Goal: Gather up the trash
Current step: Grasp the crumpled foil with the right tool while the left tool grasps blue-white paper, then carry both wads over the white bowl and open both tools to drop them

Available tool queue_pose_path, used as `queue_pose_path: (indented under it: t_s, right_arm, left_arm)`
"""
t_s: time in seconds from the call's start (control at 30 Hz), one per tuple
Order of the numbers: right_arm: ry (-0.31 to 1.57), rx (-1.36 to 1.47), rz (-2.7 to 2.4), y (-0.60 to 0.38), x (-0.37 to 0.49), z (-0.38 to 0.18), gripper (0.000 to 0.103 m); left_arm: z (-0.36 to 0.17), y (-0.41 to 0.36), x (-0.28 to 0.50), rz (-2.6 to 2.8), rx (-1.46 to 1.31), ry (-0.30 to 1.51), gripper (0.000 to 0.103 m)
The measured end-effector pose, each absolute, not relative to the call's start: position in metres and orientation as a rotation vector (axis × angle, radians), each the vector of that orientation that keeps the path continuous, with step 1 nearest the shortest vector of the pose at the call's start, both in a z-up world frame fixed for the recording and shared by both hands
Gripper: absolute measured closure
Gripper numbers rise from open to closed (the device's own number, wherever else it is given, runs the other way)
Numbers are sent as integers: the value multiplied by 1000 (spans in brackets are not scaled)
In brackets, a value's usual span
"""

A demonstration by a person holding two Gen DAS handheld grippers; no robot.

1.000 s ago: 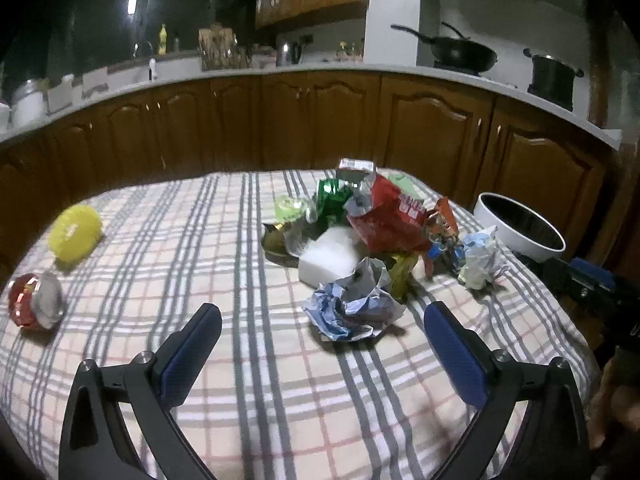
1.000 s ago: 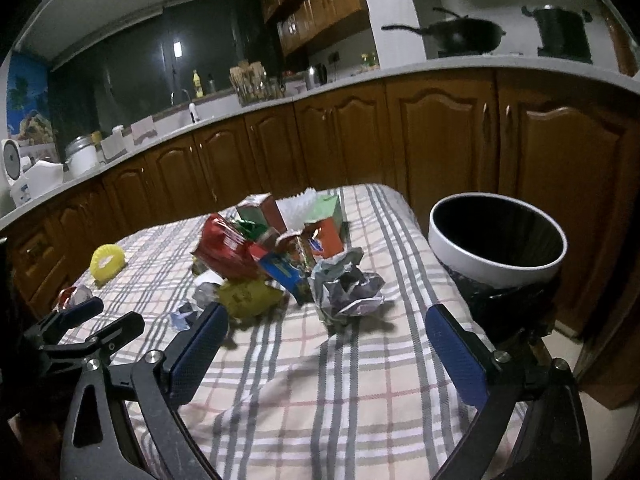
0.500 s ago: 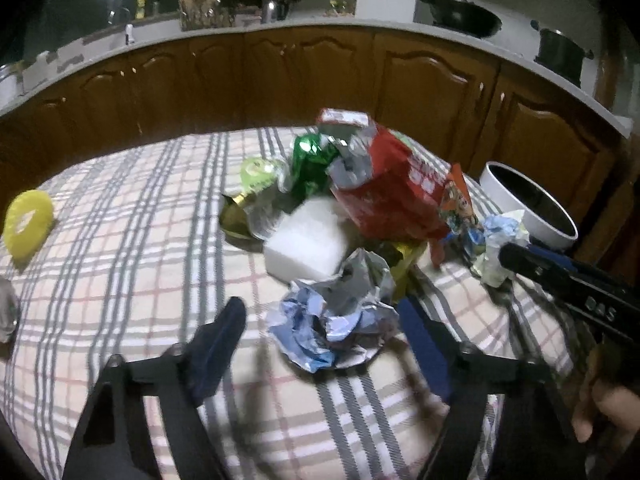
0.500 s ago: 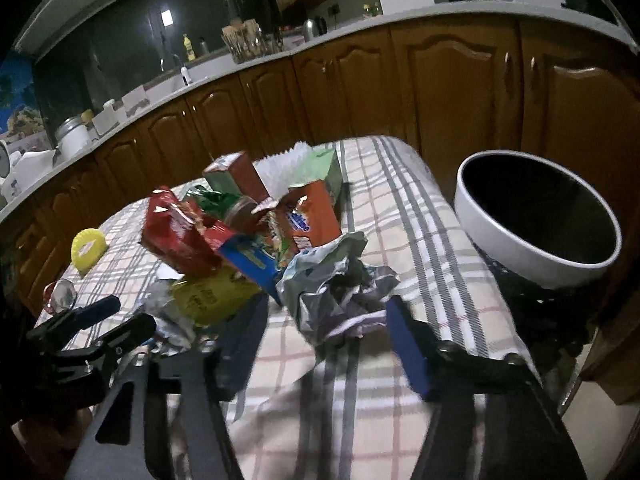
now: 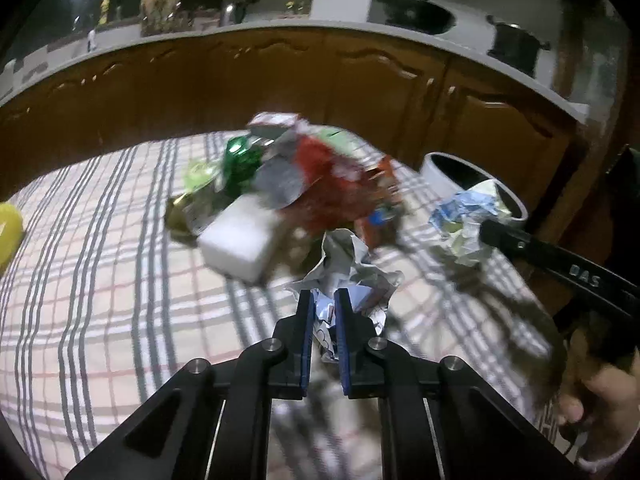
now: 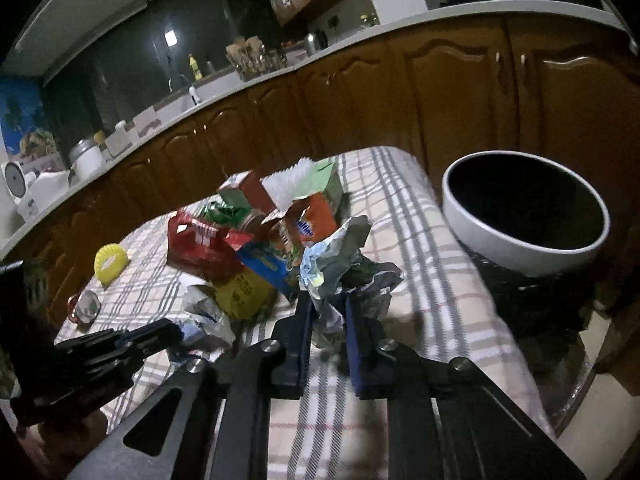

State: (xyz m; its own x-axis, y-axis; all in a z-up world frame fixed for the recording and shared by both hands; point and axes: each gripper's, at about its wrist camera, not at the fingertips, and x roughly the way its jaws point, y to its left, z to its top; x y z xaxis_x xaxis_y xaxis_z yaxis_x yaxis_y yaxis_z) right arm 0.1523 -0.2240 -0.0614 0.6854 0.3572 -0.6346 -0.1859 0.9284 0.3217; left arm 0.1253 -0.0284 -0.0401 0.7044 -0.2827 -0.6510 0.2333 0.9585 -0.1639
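Left tool (image 5: 322, 300) has closed from wide to a narrow pinch on a crumpled paper ball (image 5: 352, 280); right tool (image 6: 325, 312) has likewise clamped a second paper wad (image 6: 340, 276). Both pieces look ready to carry to the white bin (image 6: 524, 240) beside the desk (image 5: 100, 260). The wrapper pile (image 6: 248, 240) behind remains uncollected, crowding neither path

Two crumpled paper wads (image 6: 340, 276) (image 5: 348, 276) (one clamped in each hand-held gripper (image 6: 326, 320) (image 5: 322, 312)), one white bin (image 6: 524, 216), one yellow ring (image 6: 110, 262), one white block (image 5: 240, 236), one red wrapper (image 6: 200, 244), one wok (image 5: 416, 12), one pot (image 5: 514, 46).
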Motion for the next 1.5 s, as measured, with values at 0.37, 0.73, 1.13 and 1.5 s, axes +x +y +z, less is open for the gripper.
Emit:
queue_pose_path:
  t_s: [0.37, 0.73, 1.13, 1.5]
  right_arm:
    - [708, 285, 217, -273, 148, -45, 88]
    - [693, 307, 125, -322, 163, -45, 88]
    - [719, 288, 71, -369, 206, -51, 87]
    - [767, 265, 53, -397, 235, -62, 86]
  left_arm:
    - [-13, -79, 128, -431, -8, 687, 94]
    - [-17, -125, 180, -481, 42, 684, 94]
    - [-15, -174, 253, -468, 20, 723, 94]
    - [-25, -222, 309, -465, 44, 782, 93]
